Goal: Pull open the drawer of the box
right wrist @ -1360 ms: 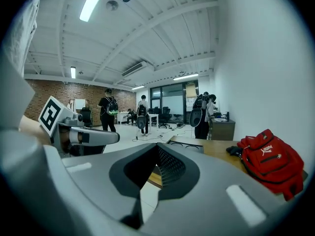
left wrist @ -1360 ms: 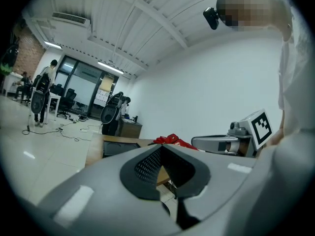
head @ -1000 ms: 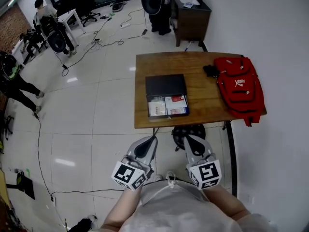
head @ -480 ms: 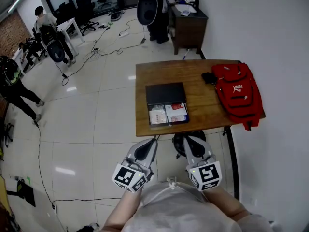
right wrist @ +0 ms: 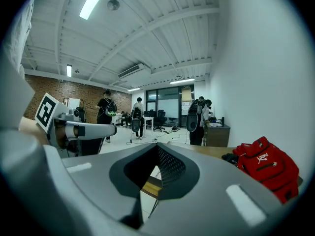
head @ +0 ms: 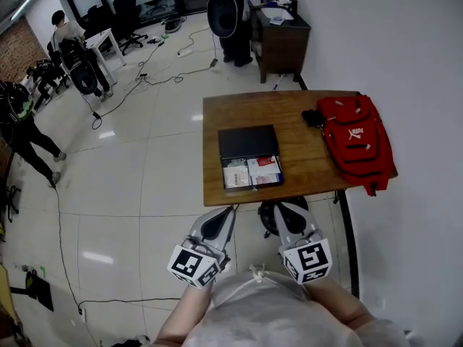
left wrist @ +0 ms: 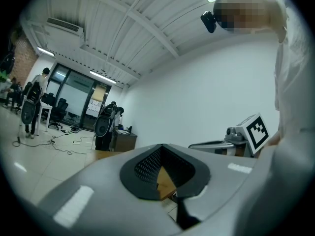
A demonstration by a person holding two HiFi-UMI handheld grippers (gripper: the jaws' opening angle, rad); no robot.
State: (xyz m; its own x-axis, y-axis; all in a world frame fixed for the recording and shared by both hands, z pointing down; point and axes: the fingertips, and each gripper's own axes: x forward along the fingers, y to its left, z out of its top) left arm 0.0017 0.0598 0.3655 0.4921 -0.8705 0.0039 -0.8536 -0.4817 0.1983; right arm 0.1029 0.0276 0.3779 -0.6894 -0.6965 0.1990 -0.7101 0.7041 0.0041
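Trouble would likely come from a further pull: the box point(head: 248, 142) sits by the near edge of the wooden table point(head: 307, 168), and its drawer point(head: 251, 173) is out toward the person with packets showing, so more travel could tip it off. Left gripper point(head: 225, 211) and right gripper point(head: 278, 209) hang near the body, short of the table, jaws together, holding nothing. Red backpack point(head: 358, 139) lies at right. Far left, people point(head: 22, 125) stand on a white tiled floor point(head: 130, 194).
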